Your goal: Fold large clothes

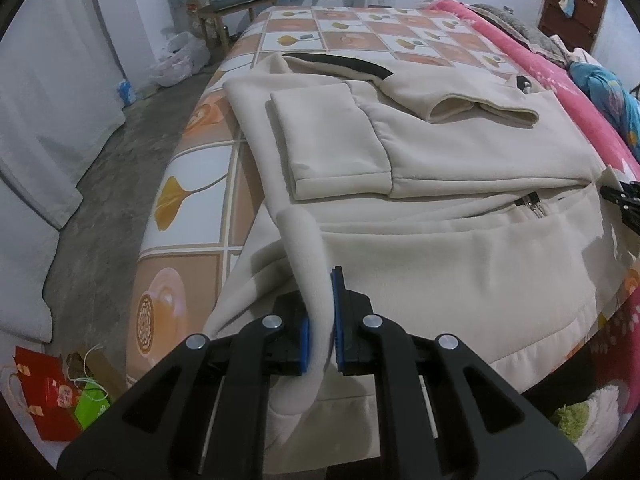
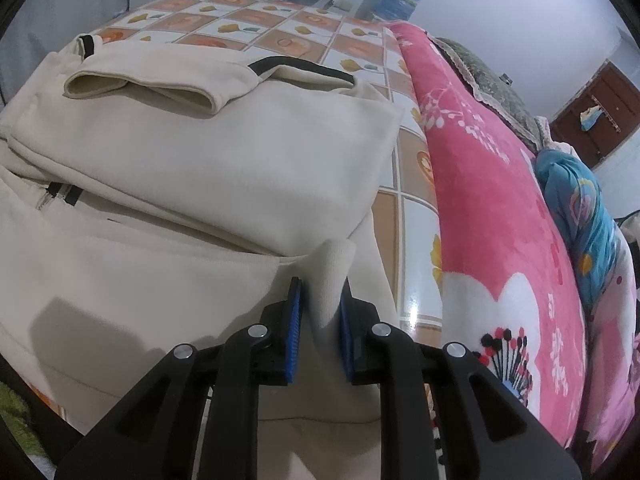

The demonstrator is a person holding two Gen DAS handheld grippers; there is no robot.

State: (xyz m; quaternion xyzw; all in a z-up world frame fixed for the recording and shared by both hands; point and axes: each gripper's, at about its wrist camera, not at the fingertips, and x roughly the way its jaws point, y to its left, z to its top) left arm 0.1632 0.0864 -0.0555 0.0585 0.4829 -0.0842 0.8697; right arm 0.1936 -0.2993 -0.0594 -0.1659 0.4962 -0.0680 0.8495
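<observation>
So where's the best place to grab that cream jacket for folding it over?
At the two near corners of the jacket, coming in from the bed's near edge. The sleeves already lie folded across the chest, leaving the bottom part loose. The left gripper and right gripper each pinch a ridge of cloth there, probably to carry it up over the top.

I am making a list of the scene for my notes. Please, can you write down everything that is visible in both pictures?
jacket: one, cream with black trim, spread on the bed, sleeves folded in
bed cover: one, orange and white squares, under the jacket
pink blanket: one, floral, along the bed beside the jacket
blue quilt: one, beyond the pink blanket
chair: one, wooden, dark seat, beyond the bed
red bag: one, on the floor beside the bed
green bag: one, next to the red bag
left tool: black, blue pads, shut on a jacket fold
right tool: same, shut on a jacket fold
</observation>
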